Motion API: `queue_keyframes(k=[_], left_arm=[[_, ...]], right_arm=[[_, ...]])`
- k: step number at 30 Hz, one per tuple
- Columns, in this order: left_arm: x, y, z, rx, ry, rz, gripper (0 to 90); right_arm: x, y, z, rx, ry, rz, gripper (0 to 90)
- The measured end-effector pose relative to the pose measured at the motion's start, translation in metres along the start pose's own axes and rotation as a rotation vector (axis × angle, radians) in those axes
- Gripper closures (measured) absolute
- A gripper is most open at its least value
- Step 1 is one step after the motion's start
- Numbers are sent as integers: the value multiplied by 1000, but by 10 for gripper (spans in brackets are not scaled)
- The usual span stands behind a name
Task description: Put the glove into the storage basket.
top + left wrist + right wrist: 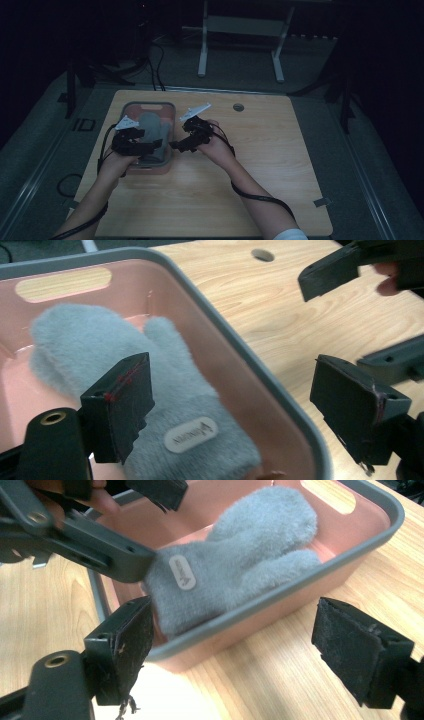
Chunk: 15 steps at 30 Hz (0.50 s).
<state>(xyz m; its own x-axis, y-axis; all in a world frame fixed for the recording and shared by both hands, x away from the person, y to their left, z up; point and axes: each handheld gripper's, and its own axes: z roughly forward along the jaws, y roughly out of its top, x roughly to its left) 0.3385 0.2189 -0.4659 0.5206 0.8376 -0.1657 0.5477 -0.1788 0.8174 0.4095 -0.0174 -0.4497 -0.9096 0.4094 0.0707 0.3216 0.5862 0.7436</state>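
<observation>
Very dim from above, dark at the edges; brighter, softly blurred close beside the jaws.

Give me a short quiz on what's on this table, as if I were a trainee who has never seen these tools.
1. True or false: the grey mitten lies inside the pink bin.
2. Which gripper hangs over the bin: A) the left gripper or B) the right gripper?
3. Fill in: both grippers' fingers are ____, holding nothing.

Key: 1. True. 2. A; the right one is beside the bin, above the wooden table. 3. Open.
</observation>
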Motion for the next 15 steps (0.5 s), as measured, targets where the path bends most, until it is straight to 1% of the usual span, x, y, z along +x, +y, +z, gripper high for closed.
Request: queue_keyframes(k=[3, 4, 5, 6, 7, 8, 11, 12, 13, 14, 15], left_arm=[[-7, -4, -4, -1, -24, 17, 178], [-10, -5, -5, -5, -32, 19, 178], [-13, -6, -6, -5, -38, 26, 177], [-19, -8, -8, -15, -62, 35, 178], [-19, -8, -8, -15, -62, 35, 178], [-27, -10, -9, -23, -78, 47, 178], [-39, -12, -10, -28, -105, 74, 178], [-39, -12, -10, -28, -105, 74, 178], [-46, -14, -10, -30, -124, 90, 178], [-50, -14, -9, -28, -130, 97, 178], [-50, -14, -9, -28, -130, 97, 178]], right_arm=[[-3, -9, -7, 4, -7, 7, 171], [-3, -9, -7, 4, -7, 7, 171], [-4, -14, -9, 9, -2, 7, 171], [-4, -16, -10, 14, -5, 4, 171], [-4, -19, -11, 21, -8, -4, 171], [-4, -21, -12, 24, -9, -7, 171], [-4, -27, -16, 24, -9, -4, 171], [-5, -29, -17, 22, -11, -6, 171], [-5, -31, -17, 21, -9, -3, 171], [-6, -33, -18, 22, -8, 0, 171], [-6, -33, -18, 22, -8, 0, 171]])
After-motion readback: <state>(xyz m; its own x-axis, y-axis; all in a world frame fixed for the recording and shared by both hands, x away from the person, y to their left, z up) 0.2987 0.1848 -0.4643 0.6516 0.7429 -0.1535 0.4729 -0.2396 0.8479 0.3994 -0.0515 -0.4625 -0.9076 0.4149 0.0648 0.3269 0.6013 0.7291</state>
